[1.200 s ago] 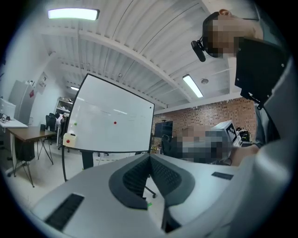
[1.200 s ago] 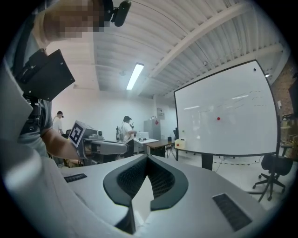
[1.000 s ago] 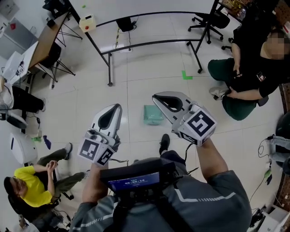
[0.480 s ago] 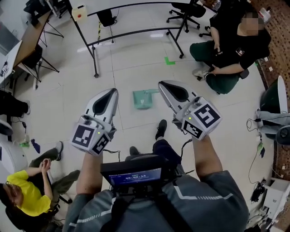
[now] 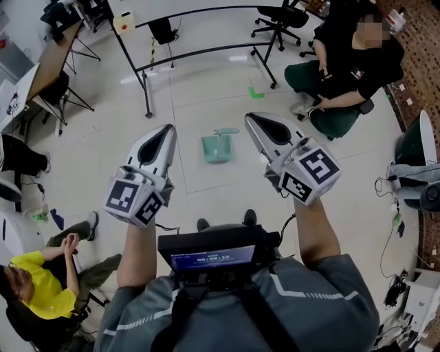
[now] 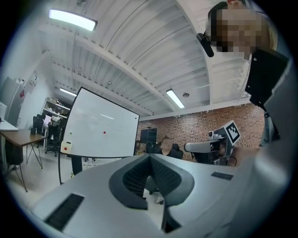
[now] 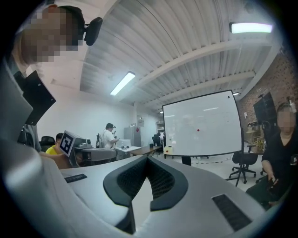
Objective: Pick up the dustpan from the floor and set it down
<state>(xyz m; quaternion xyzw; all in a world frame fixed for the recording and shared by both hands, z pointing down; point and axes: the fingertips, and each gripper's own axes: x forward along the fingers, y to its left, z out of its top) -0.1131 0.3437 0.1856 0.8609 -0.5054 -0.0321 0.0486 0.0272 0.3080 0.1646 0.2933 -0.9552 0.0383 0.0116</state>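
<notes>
The green dustpan lies flat on the pale tiled floor in the head view, its handle toward the far side. It shows between the two grippers and well below them. My left gripper is held level to the dustpan's left, jaws shut and empty. My right gripper is level on its right, also shut with nothing in it. In the left gripper view the left gripper has its jaws meeting at the tip. The right gripper looks the same in its own view. Neither gripper view shows the dustpan.
A whiteboard stand on black legs crosses the floor beyond the dustpan. A person in black sits at the far right beside an office chair. A person in yellow sits at the near left. Green tape marks the floor.
Both grippers have moved forward and slightly up, still shut and empty. The dustpan has not been touched; it now shows between the two jaw tips instead of beside the right one.
</notes>
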